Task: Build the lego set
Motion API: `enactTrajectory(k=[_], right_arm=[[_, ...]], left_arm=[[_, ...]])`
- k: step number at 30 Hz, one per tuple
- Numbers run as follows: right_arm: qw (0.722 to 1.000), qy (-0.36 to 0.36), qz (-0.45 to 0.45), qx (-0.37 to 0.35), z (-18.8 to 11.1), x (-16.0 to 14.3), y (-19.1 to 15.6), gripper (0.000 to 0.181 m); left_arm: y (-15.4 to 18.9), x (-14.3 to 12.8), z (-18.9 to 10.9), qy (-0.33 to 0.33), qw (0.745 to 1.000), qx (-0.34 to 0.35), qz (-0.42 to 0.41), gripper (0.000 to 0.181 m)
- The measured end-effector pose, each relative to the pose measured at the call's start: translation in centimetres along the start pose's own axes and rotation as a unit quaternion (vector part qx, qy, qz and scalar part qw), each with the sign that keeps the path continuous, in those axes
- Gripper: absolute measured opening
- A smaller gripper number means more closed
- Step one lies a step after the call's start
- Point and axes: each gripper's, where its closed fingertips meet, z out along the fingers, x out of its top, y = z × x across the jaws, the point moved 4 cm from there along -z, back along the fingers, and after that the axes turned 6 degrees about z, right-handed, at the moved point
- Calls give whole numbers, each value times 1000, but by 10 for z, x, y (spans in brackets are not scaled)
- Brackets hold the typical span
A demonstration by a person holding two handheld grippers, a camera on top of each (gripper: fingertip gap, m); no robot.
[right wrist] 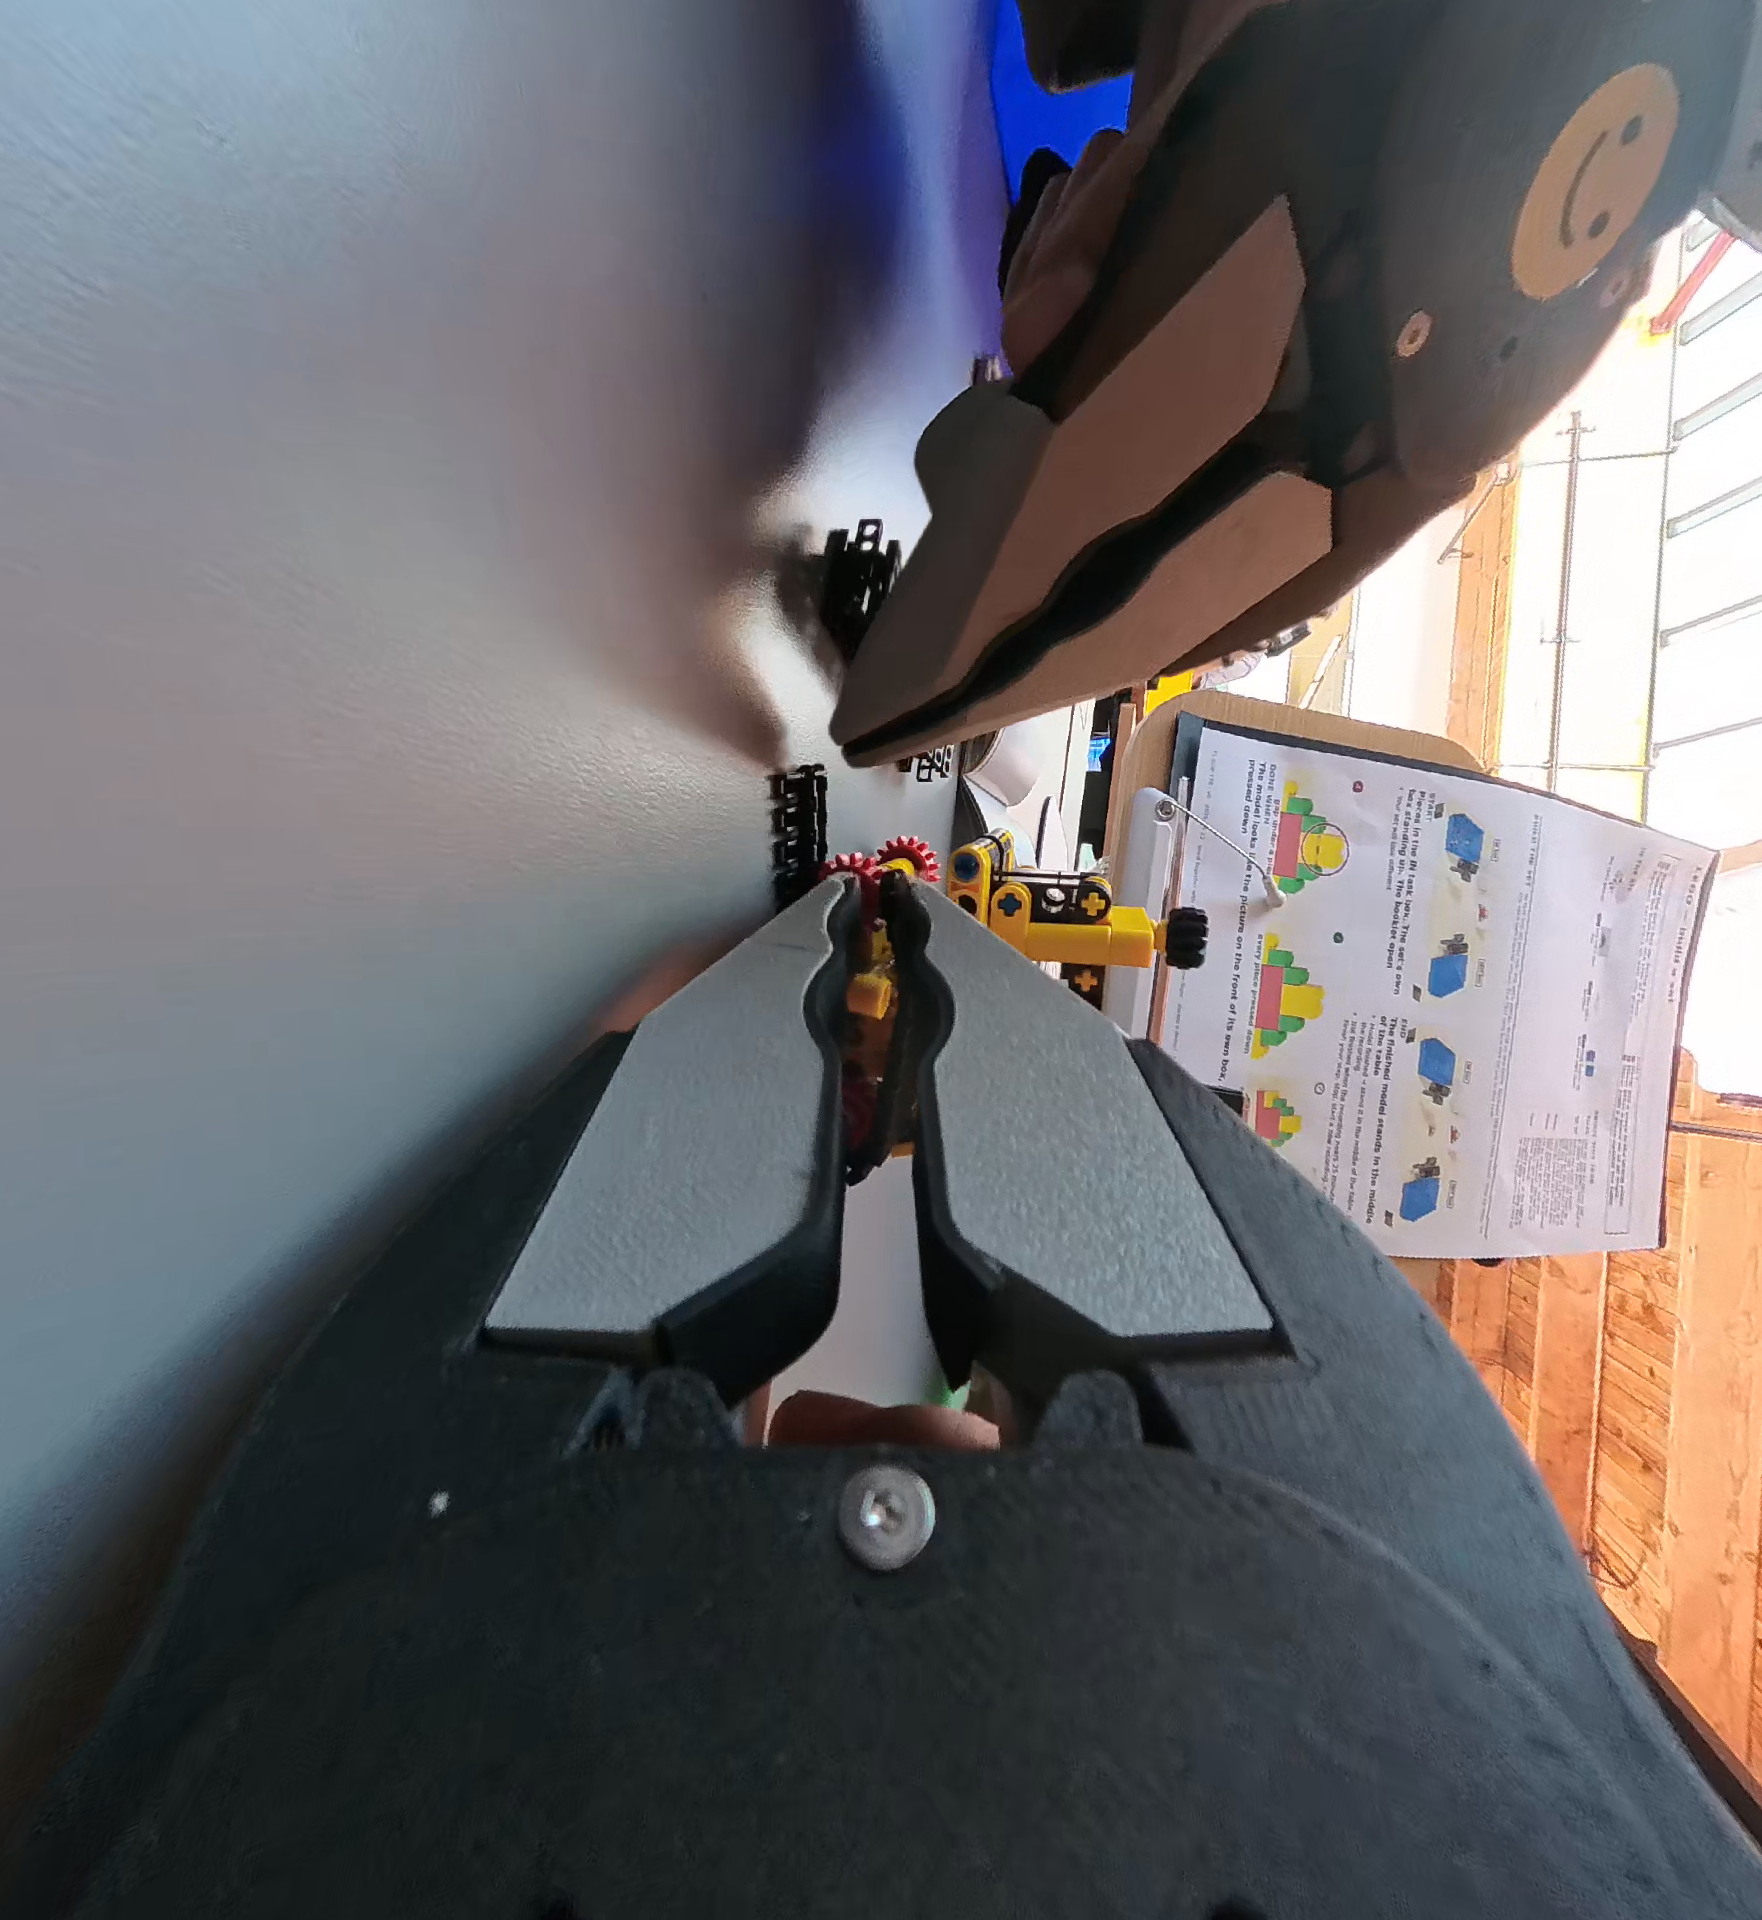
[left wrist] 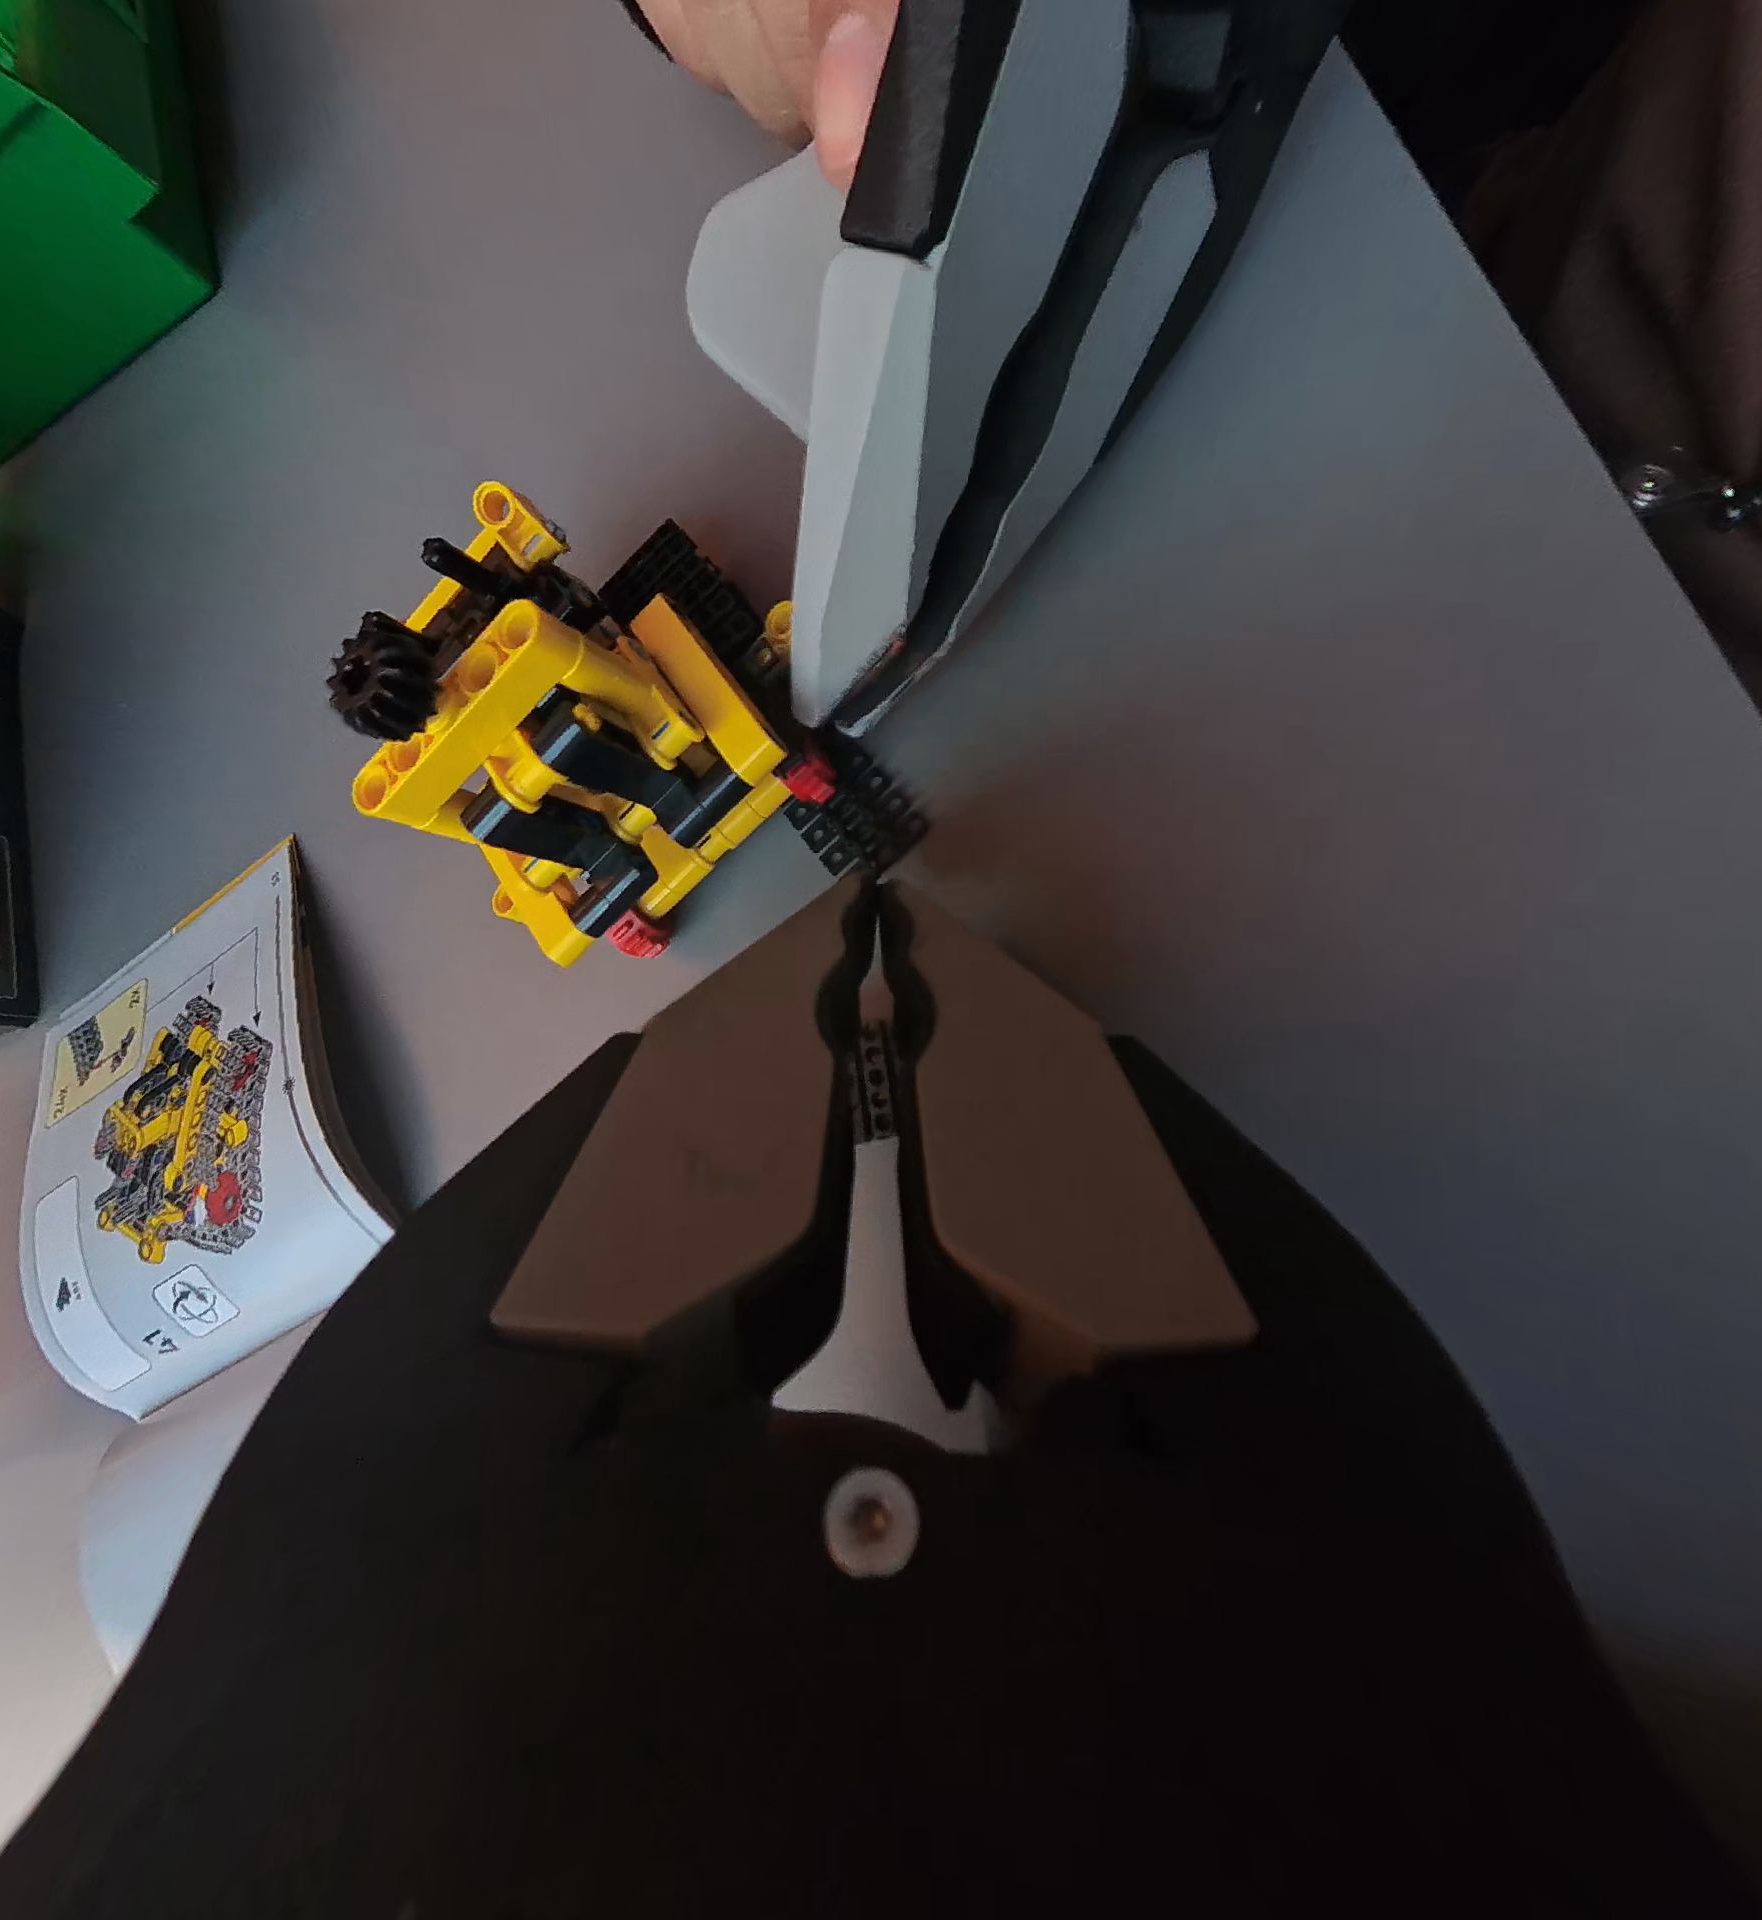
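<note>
Lego model (left wrist: 565, 727), yellow and black, sits on the grey tabletop (left wrist: 1376, 935) beside an open instruction booklet (left wrist: 181, 1132). Right gripper (right wrist: 872, 883) has its jaws clamped on the model's end. Left gripper (left wrist: 872, 883) has its jaws closed on a black track strip (left wrist: 872, 816).

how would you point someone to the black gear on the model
Start at the grey table and find the yellow and black lego model standing beside the open instruction booklet. The black gear sticks out from the model's end away from both tongs; the other gears showing are red.
</note>
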Motion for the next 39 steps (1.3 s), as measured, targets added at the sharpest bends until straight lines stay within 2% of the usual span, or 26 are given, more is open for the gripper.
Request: enactTrajectory(k=[5, 10, 12, 17, 21, 26, 32, 37, 39], right_arm=[[1000, 12, 22, -2, -6, 2, 3, 4], [992, 45, 119, -16, -27, -1, 22, 4], [982, 57, 177, -14, -35, -10, 31, 4], [957, 37, 288, 7, -42, -42, 39, 15], [945, 29, 325, 33, -40, -48, 33, 20], [942, 10, 333, 47, -35, -54, 27, 24], [941, 9, 335, 49, -35, -54, 26, 26], [947, 18, 315, 60, -35, -40, 22, 22], [942, 29, 324, 79, -34, -31, 20, 22]], left_arm=[[-3, 5, -12, 39, 999, 17, -22, 0], [-11, 13, -28, 96, 993, 41, -55, 2], [-16, 12, -31, 98, 991, 54, -67, 14], [-28, 13, -29, 107, 986, 82, -102, 37], [-33, 14, -24, 113, 982, 84, -129, 51], [-36, 13, -20, 121, 979, 76, -145, 52], [-30, 8, -21, 98, 982, 63, -149, 54], [-10, 3, -23, 59, 988, 54, -129, 31], [-1, 1, -19, 41, 992, 48, -105, 29]])
